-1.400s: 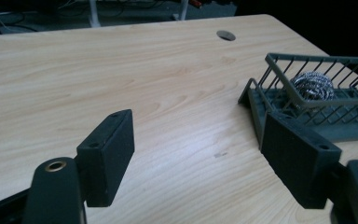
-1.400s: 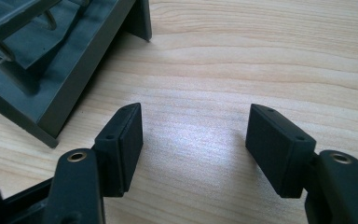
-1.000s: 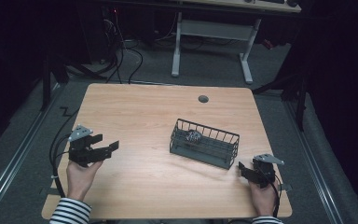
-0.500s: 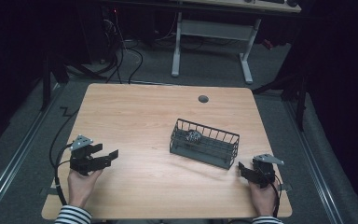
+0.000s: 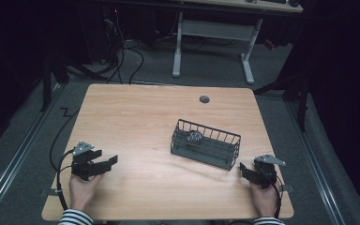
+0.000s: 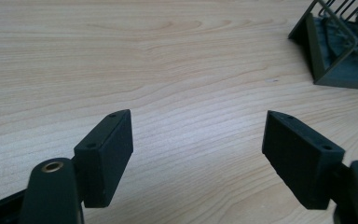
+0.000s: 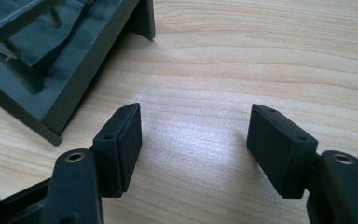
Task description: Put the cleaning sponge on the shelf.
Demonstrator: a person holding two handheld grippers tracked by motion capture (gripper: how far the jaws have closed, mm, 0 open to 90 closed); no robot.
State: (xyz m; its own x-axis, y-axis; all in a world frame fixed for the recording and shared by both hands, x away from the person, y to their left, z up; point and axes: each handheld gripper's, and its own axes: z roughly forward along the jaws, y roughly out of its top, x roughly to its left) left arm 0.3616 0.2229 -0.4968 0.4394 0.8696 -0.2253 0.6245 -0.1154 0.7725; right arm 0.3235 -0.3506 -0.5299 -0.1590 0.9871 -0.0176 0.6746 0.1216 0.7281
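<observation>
Left of the dark grey wire basket (image 5: 205, 148) on the pale wooden table (image 5: 136, 117), the left gripper (image 5: 107, 163) rests low, jaws wide apart and empty. The right gripper (image 5: 243, 170), just beside the basket's near right corner, also gapes empty. A crumpled metallic ball (image 5: 195, 137) lies inside the basket.

Table (image 5: 136, 117): broad bare wood across the left half and the far edge; free passage is offered there. One obstacle is set right of centre: a dark wire basket (image 5: 206, 150), standing slantwise, with a crumpled metallic object (image 5: 195, 137) held inside near its left end. A small round grommet (image 5: 204, 99) is sunk flush near the far edge; no hindrance.

Left gripper (image 5: 104, 164): open wood is seen ahead, basket well apart.

Right gripper (image 5: 243, 169): the basket's near corner (image 7: 56, 135) is found just beside its left jaw; bare wood is left between the jaws and to the right.
</observation>
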